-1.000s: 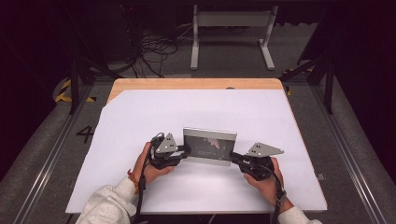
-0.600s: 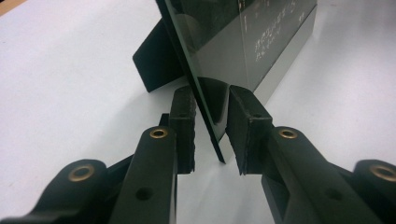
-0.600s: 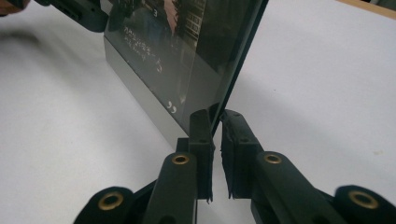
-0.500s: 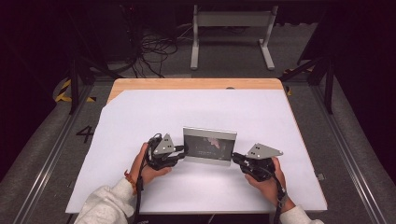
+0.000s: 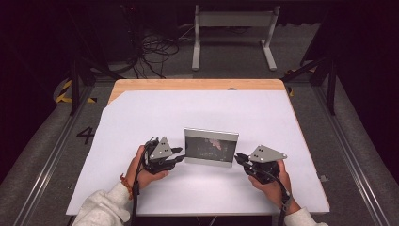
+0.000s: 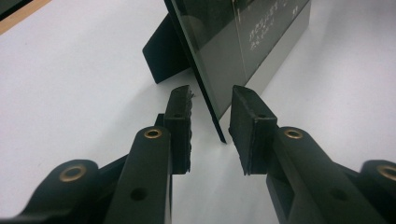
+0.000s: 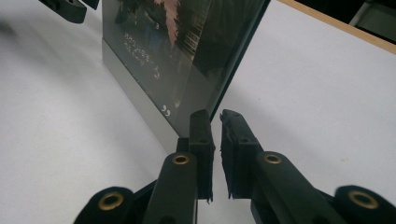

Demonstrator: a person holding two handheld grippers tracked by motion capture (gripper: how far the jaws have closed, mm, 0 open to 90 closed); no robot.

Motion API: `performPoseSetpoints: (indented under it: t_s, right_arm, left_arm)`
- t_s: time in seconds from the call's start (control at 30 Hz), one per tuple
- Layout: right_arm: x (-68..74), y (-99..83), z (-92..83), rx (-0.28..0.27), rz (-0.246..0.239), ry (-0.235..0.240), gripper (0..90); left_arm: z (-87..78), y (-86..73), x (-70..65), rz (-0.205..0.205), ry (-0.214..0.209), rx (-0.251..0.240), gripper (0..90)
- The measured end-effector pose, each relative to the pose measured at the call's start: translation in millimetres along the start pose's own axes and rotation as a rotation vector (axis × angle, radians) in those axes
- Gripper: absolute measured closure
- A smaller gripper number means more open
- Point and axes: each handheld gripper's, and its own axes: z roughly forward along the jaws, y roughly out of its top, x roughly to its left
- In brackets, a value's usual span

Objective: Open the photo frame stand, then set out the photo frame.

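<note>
Your left tongs (image 6: 211, 116) have just been spreading, jaws astride the picture frame's (image 5: 211, 147) left edge without pressing; your right tongs (image 7: 216, 122) pinch its right edge. It stands mid-worktop (image 5: 155, 113).

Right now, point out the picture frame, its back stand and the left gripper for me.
picture frame (image 5: 211, 147), high view, on the middle of its glass front.
back stand (image 6: 163, 53), left gripper view, on the black prop behind the frame.
left gripper (image 6: 212, 112), left gripper view, midway between its fingertips, at the frame's edge.

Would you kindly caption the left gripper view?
Left tool open astride the edge of a standing picture frame.
</note>
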Motion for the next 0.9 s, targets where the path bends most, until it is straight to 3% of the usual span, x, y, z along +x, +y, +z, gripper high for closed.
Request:
performPoseSetpoints:
  t_s: [0.23, 0.63, 0.9]
  right_arm:
    - [1.1, 3.0, -1.5, -0.002, -0.008, 0.000, 81.7]
    - [1.5, -0.6, -4.5, 0.015, -0.016, -0.010, 77.0]
    - [-2.1, -6.2, -16.5, 0.016, -0.028, -0.016, 71.2]
  left_arm:
    - [-16.6, -10.1, 5.4, -0.016, 0.022, -0.015, 67.8]
    - [-21.5, -17.0, 3.3, -0.006, 0.017, -0.001, 61.4]
    - [-30.1, -20.6, 1.8, -0.002, 0.022, -0.012, 55.5]
